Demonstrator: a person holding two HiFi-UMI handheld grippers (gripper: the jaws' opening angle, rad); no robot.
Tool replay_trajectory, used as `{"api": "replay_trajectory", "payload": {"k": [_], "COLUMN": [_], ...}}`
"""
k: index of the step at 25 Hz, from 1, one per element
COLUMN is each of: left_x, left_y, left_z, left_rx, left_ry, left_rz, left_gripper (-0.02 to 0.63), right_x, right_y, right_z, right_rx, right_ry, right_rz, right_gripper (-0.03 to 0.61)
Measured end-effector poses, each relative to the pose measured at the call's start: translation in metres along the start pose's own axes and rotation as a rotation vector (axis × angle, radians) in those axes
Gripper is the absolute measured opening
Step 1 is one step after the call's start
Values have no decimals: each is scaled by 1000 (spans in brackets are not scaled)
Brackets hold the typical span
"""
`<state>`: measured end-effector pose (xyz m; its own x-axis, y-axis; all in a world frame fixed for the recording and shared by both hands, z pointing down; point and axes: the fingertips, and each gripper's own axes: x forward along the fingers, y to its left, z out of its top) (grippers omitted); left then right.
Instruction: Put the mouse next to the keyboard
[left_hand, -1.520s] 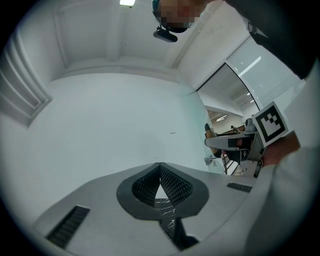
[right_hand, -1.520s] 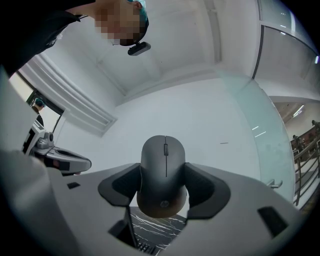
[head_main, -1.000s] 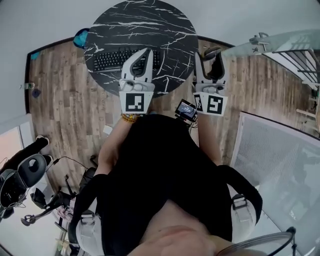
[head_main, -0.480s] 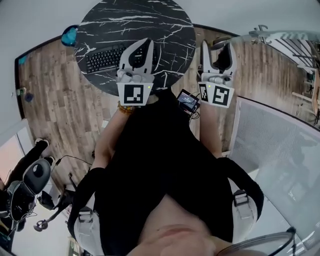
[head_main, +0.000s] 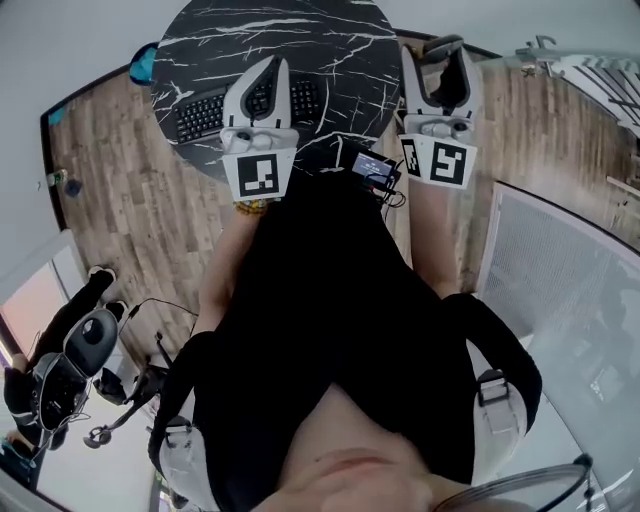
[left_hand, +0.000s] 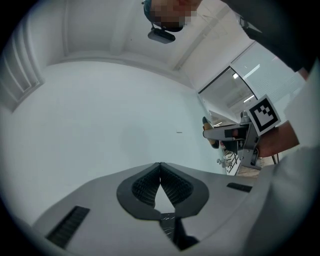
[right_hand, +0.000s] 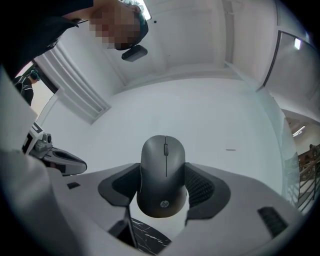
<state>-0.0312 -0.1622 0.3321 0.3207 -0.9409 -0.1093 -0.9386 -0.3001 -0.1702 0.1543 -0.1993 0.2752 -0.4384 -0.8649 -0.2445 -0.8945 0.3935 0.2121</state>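
L gripper (head_main: 272, 68): fingers closed, tips touching, nothing btw them. The L gripper view (left_hand: 160, 165) shows the ribbed pads meeting at the tip w/ only a small gap lower down.
L gripper position: raised over the near part of the counter (head_main: 300, 30), above the keyboard's right end as seen from the head view.
R gripper (head_main: 440, 58): fingers clamped on the mouse (head_main: 447, 88), one pad on each long side.
Mouse detail: dark grey w/ a scroll wheel; in the R gripper view (right_hand: 162, 175) it sits lengthwise btw the fingers, wheel end sticking out past the tips, logo end toward the gripper body.
Mouse location: off the counter, held in the air just beyond its right rim, over the wood floor (head_main: 110, 200).
Keyboard (head_main: 205, 112): black, lying on the left-near part of the counter; well apart from the mouse.
Counter: round, black w/ white marble veins; a sliver of it shows under the R fingers (right_hand: 147, 240).
Other: small screen device (head_main: 372, 170) at the person's chest, btw the two marker cubes; teal item (head_main: 143, 62) just past the counter's left rim, too small to ID.
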Motion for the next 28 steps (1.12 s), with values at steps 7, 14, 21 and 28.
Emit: {"api": "replay_trajectory", "payload": {"k": [7, 14, 21, 28], "left_x": [4, 2, -2, -6], "left_y": [2, 4, 4, 2], "left_z": [-8, -9, -13, -18], "left_rx": [-17, -9, -31, -40], "left_ry": [9, 1, -6, 1], "left_rz": [-10, -25, -29, -38], "left_gripper": [14, 14, 13, 13], "right_x": [5, 5, 2, 3], "right_y": [-5, -1, 7, 13], "right_z": [-10, -13, -20, -28], "right_rx": [7, 1, 12, 15], "right_ry": [18, 28, 56, 80], "right_rz": [-30, -41, -39, -37], "right_gripper": [279, 279, 279, 279]}}
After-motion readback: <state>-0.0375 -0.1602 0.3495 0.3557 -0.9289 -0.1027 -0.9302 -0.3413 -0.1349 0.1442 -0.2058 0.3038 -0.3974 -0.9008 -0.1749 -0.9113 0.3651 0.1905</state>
